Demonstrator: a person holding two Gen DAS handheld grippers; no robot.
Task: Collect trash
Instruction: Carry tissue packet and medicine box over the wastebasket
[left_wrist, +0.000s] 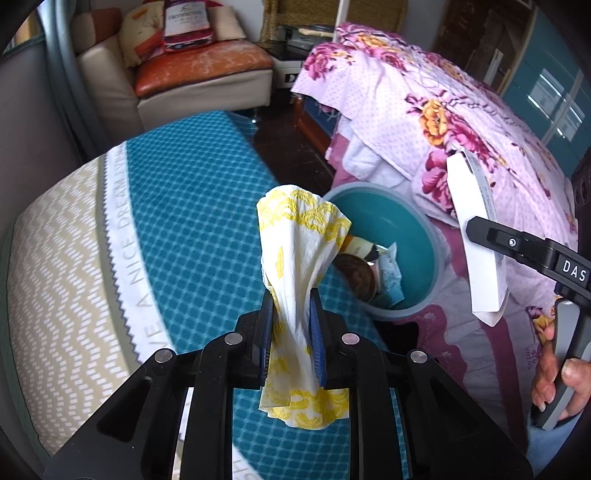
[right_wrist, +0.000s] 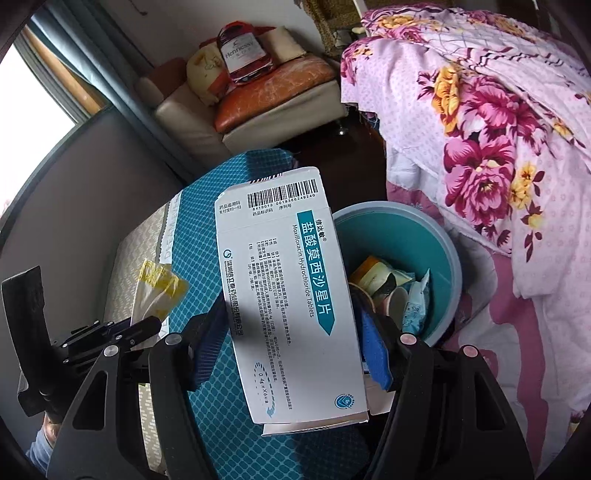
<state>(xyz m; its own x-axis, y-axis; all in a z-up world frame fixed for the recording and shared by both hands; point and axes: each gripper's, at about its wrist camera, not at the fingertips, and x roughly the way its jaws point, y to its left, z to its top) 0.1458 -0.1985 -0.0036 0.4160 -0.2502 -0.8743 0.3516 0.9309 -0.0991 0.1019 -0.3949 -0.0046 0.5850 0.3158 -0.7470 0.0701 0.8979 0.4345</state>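
Soft, featherlight tissue (left_wrist: 301, 266) pinched mid-length in left gripper (left_wrist: 291, 325); stiff, flattened medicine box (right_wrist: 284, 295) clamped across its faces in right gripper (right_wrist: 288, 350). Both near teal bin (right_wrist: 443, 243), ready for dropping.

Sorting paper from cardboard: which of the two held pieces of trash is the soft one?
The yellow-patterned tissue, pinched in the left tongs. It crumples and droops; the medicine box in the right tongs is flat, stiff printed card.
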